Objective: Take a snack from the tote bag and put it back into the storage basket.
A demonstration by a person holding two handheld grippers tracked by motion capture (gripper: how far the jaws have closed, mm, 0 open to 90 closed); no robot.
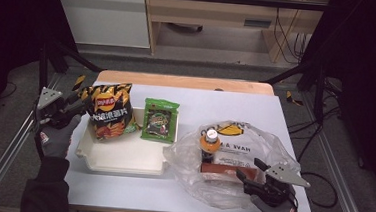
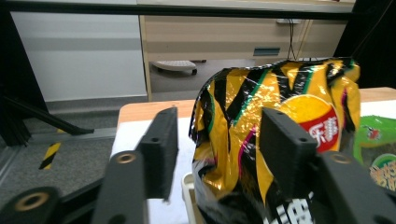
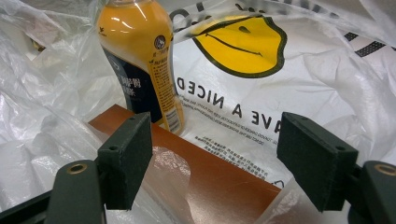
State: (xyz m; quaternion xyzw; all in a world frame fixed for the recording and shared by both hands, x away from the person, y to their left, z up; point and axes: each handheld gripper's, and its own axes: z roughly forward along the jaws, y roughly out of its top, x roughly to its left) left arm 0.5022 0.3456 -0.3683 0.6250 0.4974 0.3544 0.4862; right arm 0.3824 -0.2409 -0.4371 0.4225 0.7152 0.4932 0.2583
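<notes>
- The chip bag (image 1: 109,110) is glossy, crinkled foil, yellow with black streaks, puffed like a pillow; it stands upright in the tray (image 1: 122,156), leaning at the far end.
- The tray is a smooth, cream, shallow rectangle with rounded corners.
- Left gripper (image 1: 75,105): jaws spread, matte black pads apart; the bag's edge sits by the right pad, loose, not pinched.
- The gloved left hand (image 1: 56,134) holds it level, pointing across at the bag.
- Beyond the bag leans a flat green packet (image 1: 160,120), shiny film.
- Right gripper (image 1: 251,173): jaws wide, pinching nothing, low at the mouth of a thin, wrinkled clear bag (image 1: 268,141).
- Just ahead of its pads lies a flat brown box (image 3: 219,177), smooth; behind that stands an orange bottle (image 3: 140,60), rounded and glossy.
</notes>
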